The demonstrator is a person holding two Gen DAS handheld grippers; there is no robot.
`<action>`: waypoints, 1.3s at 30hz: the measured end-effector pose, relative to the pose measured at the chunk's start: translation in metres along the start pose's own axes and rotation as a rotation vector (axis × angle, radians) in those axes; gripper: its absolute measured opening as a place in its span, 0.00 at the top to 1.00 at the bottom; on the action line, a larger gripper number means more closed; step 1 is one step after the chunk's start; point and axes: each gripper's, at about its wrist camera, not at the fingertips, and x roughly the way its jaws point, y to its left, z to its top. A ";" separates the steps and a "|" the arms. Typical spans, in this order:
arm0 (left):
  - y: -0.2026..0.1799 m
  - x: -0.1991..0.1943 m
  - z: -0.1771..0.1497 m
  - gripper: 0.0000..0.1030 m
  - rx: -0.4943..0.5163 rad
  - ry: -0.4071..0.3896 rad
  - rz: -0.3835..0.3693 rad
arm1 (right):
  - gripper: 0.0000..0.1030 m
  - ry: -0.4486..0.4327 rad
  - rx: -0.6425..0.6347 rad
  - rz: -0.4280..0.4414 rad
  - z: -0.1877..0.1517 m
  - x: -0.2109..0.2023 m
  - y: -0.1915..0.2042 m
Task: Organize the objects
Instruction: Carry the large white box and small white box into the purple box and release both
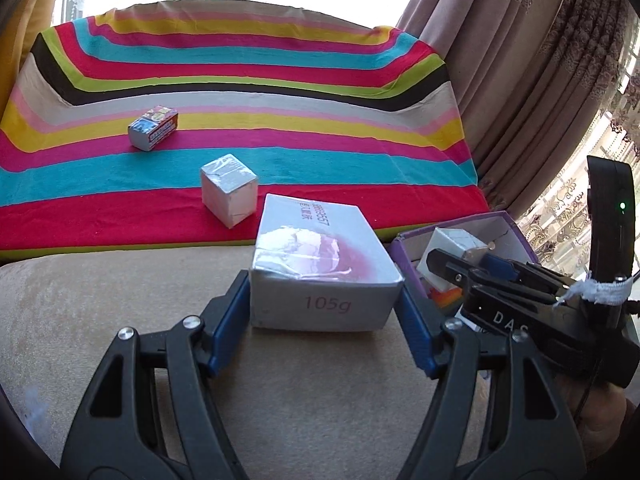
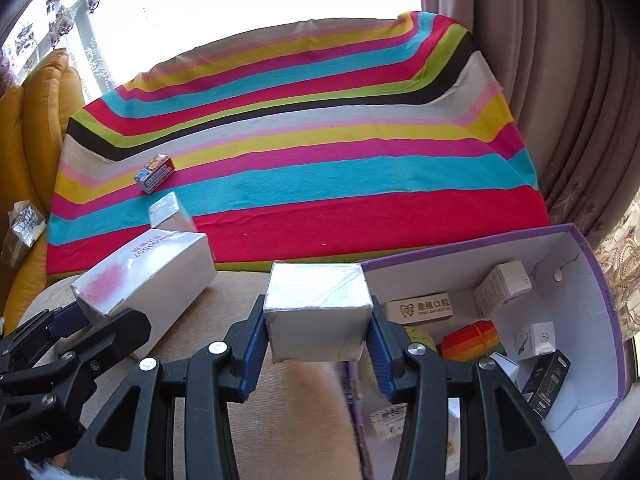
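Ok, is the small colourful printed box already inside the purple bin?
No, the small colourful box lies out on the striped blanket, well apart from the purple bin.

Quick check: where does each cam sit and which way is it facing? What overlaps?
Left wrist: on the left gripper, looking down and forward at the pink-printed box it clamps; its own fingers and the right gripper show.
Right wrist: on the right gripper, looking down at the small white box it clamps, beside the purple bin; the left gripper shows.
Shared: striped cloth, two loose boxes on it, the bin, both held boxes.
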 end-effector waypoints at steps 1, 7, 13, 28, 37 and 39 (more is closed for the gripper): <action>-0.005 0.002 0.000 0.29 0.010 0.004 -0.008 | 0.55 0.000 0.013 -0.016 -0.001 -0.001 -0.009; -0.035 0.016 0.005 0.29 0.070 0.022 -0.058 | 0.55 0.000 0.092 -0.104 -0.008 -0.008 -0.061; -0.060 0.031 0.009 0.29 0.113 0.044 -0.102 | 0.55 0.001 0.142 -0.165 -0.013 -0.013 -0.095; -0.106 0.061 0.011 0.29 0.176 0.114 -0.185 | 0.55 0.003 0.210 -0.273 -0.018 -0.019 -0.133; -0.113 0.075 0.011 0.26 0.171 0.162 -0.198 | 0.54 0.010 0.240 -0.286 -0.018 -0.019 -0.146; -0.110 0.074 0.012 0.25 0.165 0.160 -0.189 | 0.52 0.015 0.243 -0.277 -0.018 -0.018 -0.146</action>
